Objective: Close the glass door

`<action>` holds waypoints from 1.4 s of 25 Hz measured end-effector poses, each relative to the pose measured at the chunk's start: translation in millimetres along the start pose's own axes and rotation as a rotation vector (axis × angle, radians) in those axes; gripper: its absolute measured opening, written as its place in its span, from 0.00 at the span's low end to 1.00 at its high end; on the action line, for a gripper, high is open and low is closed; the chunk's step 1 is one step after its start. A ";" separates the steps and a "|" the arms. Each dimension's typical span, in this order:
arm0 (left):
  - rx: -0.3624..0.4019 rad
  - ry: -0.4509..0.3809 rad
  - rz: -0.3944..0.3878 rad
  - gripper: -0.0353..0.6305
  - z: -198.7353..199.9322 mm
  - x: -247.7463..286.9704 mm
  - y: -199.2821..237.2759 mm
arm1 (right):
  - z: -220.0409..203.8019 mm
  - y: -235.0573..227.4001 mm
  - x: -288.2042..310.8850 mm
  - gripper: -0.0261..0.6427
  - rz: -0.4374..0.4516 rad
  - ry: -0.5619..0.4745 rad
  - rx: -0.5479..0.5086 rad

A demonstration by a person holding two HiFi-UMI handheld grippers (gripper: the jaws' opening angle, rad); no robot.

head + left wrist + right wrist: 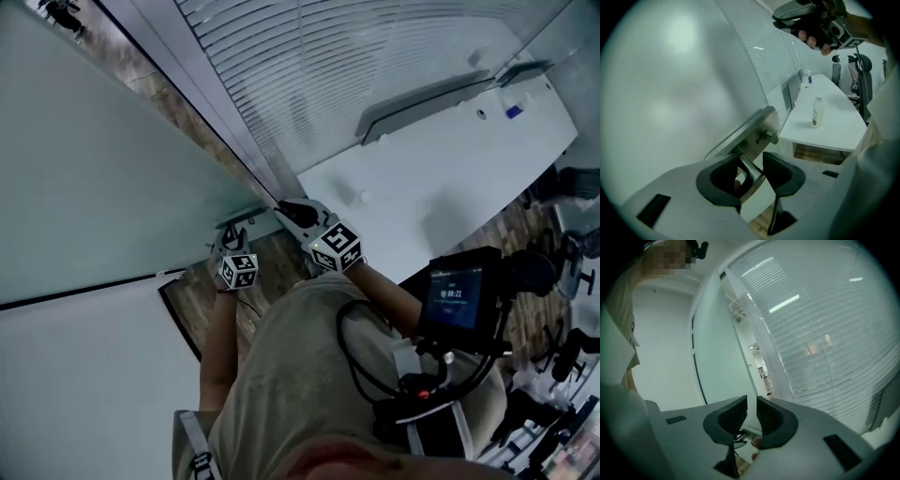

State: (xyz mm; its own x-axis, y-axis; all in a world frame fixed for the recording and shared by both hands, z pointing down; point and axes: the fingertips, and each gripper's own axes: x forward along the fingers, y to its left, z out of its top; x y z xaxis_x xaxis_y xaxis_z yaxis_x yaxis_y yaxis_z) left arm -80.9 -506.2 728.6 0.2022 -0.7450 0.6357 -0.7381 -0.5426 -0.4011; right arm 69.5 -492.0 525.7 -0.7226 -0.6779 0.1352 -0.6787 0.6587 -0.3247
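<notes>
The frosted glass door (103, 178) fills the left of the head view and stands close in front of me in the left gripper view (670, 84). Its metal handle (759, 133) sits on the door's edge (234, 223). My left gripper (757, 171) is shut on the handle's bar, which lies between the two dark pads (783, 173). In the head view the left gripper (232, 234) is right at the handle. My right gripper (284, 206) hangs just to the right, near the door frame, shut and empty (751, 411).
A glass wall with blinds (309, 56) runs beside the door. A long white table (441, 178) stands to the right with a small bottle (816, 111) on it. Office chairs (562, 272) stand further right. Wood floor (187, 300) shows below the door.
</notes>
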 end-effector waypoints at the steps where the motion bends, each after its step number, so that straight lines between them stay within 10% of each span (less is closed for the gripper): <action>1: -0.004 0.003 0.005 0.31 0.0 -1.3 2.9 | 1.2 2.2 0.8 0.14 0.006 -0.001 0.002; 35: -0.054 0.012 0.078 0.31 9.7 26.7 42.0 | -16.8 -20.7 15.7 0.14 0.088 0.101 -0.019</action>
State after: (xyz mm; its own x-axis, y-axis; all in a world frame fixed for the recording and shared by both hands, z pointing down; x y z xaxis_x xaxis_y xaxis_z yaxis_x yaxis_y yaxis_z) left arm -100.3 -552.7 722.4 0.1354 -0.7789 0.6123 -0.7849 -0.4615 -0.4134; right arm 70.0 -510.8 550.2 -0.7881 -0.5818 0.2010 -0.6141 0.7205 -0.3221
